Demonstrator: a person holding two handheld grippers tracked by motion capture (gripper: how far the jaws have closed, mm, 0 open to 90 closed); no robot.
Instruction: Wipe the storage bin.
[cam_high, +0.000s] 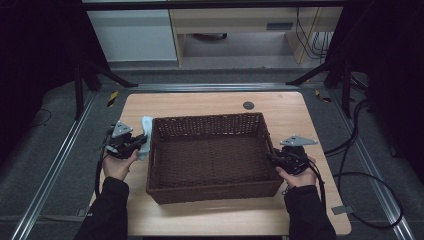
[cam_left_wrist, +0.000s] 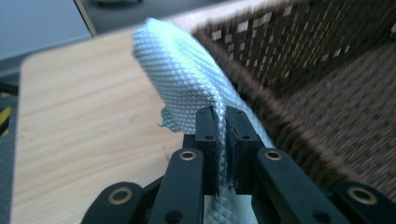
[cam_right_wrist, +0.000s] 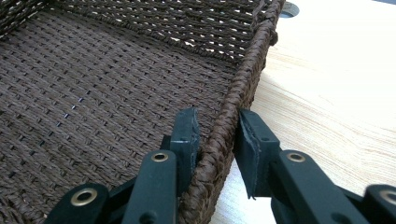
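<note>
Between your right hand-held gripper's (cam_right_wrist: 215, 140) jaws runs the basket's (cam_right_wrist: 243, 88) brown woven rim, pads barely gripping; bare bench (cam_right_wrist: 327, 88) lies beyond. Your left hand-held gripper (cam_left_wrist: 222, 135) clamps a pale textured cloth (cam_left_wrist: 187, 79).

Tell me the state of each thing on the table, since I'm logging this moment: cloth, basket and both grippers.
Cloth: pale, folded, pinched between the left jaws, lifted beside the basket's left wall.
Basket: brown wicker, upright on the table, nothing inside that can be seen.
Left gripper: shut on the cloth.
Right gripper: jaws astride the basket's right rim; firm grip cannot be told.
</note>
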